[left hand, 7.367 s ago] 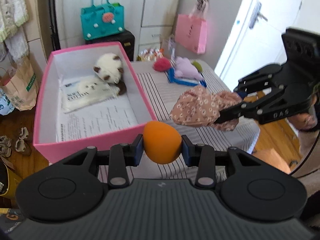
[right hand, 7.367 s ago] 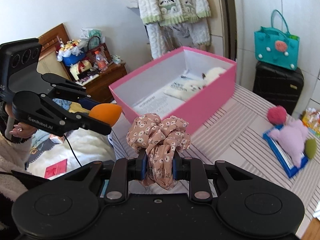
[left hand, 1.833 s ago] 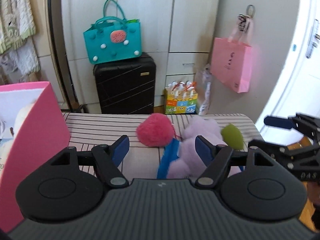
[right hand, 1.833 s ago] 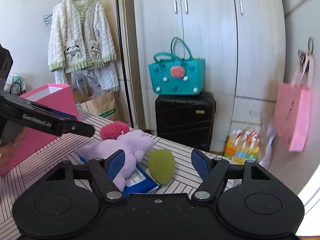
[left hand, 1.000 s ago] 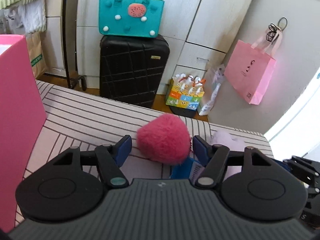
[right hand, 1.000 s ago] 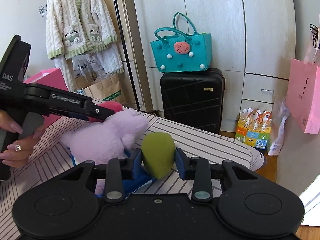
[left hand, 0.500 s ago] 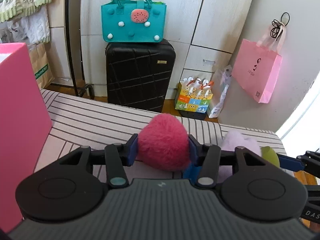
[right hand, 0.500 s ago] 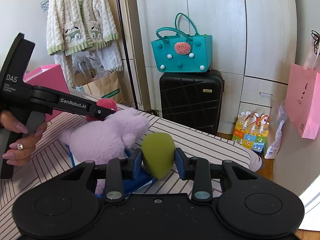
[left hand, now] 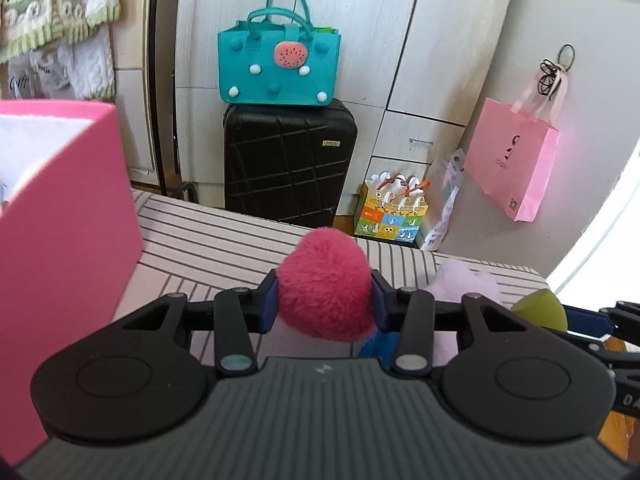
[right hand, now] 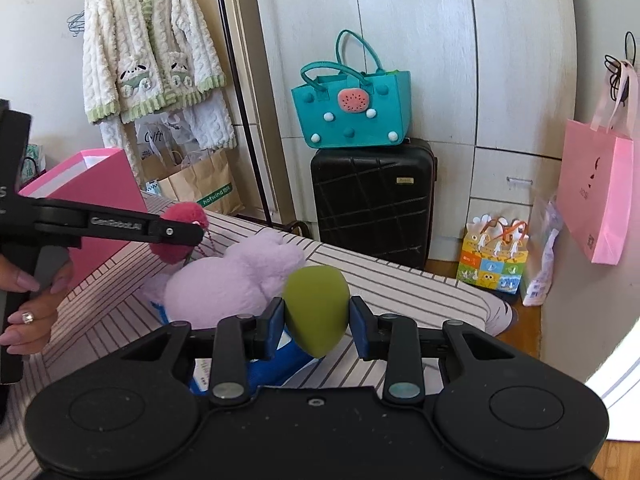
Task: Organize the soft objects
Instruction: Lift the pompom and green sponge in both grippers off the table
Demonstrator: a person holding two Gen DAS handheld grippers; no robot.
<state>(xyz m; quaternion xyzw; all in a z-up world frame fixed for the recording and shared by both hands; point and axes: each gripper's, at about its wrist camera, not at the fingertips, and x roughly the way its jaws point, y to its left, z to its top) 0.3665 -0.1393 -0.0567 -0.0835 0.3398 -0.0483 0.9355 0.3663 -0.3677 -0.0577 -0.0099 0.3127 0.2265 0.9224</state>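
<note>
Left gripper [left hand: 324,300] has just closed, clenching the pink pompom [left hand: 326,284] between its pads

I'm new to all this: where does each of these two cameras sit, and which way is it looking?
Left wrist view: sits on the left tool, looking forward and down along its fingers at the pink pompom it grips over the striped table; its own black body fills the foreground.
Right wrist view: sits on the right tool, which grips the green sponge; a hand holding the left tool shows at the left.
Shared: purple plush, pink box, teal bag, black suitcase.
</note>
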